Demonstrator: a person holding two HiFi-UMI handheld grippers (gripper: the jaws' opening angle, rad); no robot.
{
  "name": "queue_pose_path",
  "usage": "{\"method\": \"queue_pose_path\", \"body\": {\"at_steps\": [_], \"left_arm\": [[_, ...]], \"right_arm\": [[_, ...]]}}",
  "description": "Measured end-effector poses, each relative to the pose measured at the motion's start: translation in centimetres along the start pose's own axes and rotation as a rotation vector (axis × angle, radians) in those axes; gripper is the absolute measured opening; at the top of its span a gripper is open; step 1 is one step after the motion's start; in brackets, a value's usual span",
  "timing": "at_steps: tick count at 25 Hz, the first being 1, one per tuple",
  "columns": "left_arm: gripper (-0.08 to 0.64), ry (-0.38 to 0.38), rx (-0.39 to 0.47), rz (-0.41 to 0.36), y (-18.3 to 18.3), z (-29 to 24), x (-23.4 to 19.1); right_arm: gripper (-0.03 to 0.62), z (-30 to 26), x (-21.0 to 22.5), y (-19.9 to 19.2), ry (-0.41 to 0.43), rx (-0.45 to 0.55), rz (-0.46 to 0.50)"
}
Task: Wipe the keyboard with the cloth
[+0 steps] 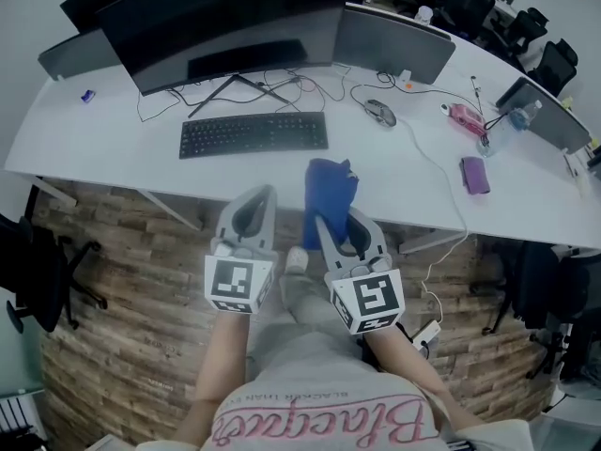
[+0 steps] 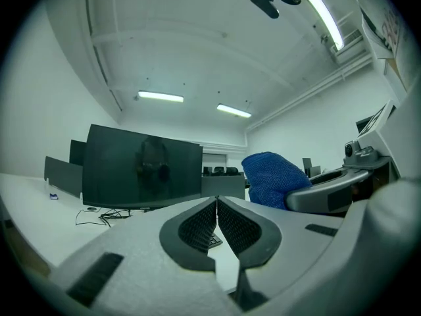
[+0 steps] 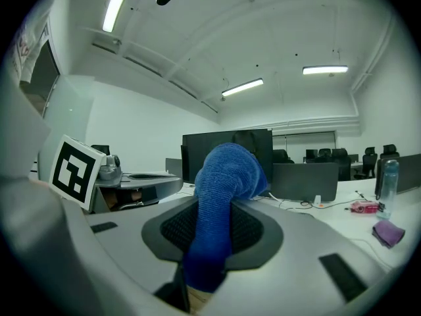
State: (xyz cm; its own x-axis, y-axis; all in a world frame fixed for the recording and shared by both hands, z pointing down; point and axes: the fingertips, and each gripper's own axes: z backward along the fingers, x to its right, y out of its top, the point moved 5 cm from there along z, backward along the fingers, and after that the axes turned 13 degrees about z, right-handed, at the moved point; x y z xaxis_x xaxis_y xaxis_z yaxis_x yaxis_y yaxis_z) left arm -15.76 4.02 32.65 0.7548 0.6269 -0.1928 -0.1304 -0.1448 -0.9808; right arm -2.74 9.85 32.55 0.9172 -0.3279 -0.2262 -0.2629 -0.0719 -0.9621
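Blue cloth (image 1: 329, 188) pinched in the right gripper (image 1: 340, 216), not yet on the keyboard (image 1: 254, 133).

The black keyboard lies with its long axis left to right. The cloth, a nubby blue terry, stands up out of the jaws on the person's side of the keyboard, off its right end. The left gripper (image 1: 255, 195) is empty, with its jaws together. Pink script on the shirt (image 1: 319, 423) shows upside down, perhaps "Blacque".

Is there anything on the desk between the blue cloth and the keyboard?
Nothing. In the head view, only bare white desk lies between the blue cloth and the keyboard.
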Motion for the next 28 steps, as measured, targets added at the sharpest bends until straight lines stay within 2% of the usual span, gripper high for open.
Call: {"method": "queue_pose_path", "body": {"at_steps": [6, 20, 28], "left_arm": [[0.006, 0.053, -0.018, -0.009, -0.9, 0.0, -2.9], [0.006, 0.092, -0.030, -0.034, 1.6, -5.4, -12.1], [0.006, 0.142, -0.041, -0.028, 2.2, -7.8, -17.1]], "right_arm": [[0.097, -3.6, -1.2, -0.3, 0.059, 0.016, -0.011], [0.097, -16.5, -2.0, 2.0, 0.161, 0.059, -0.031], [0.097, -22.7, -2.1, 2.3, 0.222, 0.045, -0.046]]}}
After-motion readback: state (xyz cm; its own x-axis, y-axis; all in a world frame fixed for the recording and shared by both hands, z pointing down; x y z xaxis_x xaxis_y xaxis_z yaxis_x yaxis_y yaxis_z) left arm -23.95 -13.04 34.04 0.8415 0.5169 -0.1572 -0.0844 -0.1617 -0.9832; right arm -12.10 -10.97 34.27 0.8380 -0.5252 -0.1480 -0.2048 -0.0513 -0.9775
